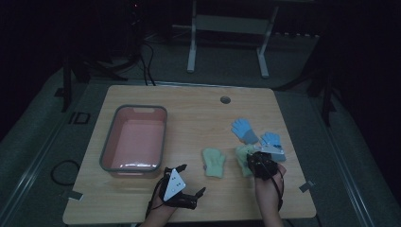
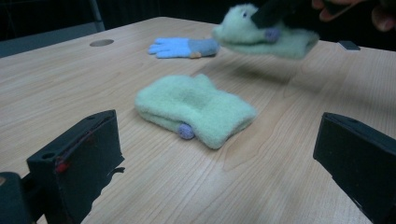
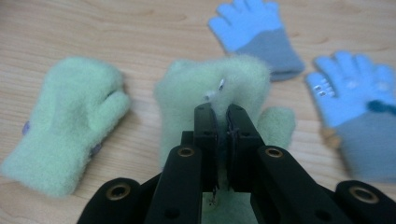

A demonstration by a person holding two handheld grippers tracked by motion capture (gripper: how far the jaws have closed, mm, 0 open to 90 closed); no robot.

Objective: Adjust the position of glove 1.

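Black jaws of the right gripper (image 3: 223,116) rise from the bottom centre of the right gripper view, pinched nearly together on the fleece of a pale green mitten (image 3: 215,88). The narrow grip takes only a fold of fabric near its middle, so the rest of the mitten droops around the jaws. In the left gripper view, this mitten hangs at the upper right of the frame, clear of the wood with its shadow beneath it, which suggests it is being carried rather than dragged.

Its partner, a second green mitten (image 1: 214,162), lies flat at lower centre of the high view, just left of the lifted one. Two blue gloves (image 1: 244,130) lie at centre right, close together beyond the right gripper. Sorting by colour may be the aim, though that is only a judgement.

At lower centre-left of the high view, the left gripper (image 1: 191,182) rests low on the wooden table (image 1: 189,104), its jaws spread wide and holding nothing. They point toward the flat mitten, perhaps ready to take it. A pink bin (image 1: 135,139) with a grey rim sits at centre left, empty, a likely destination for the mittens.
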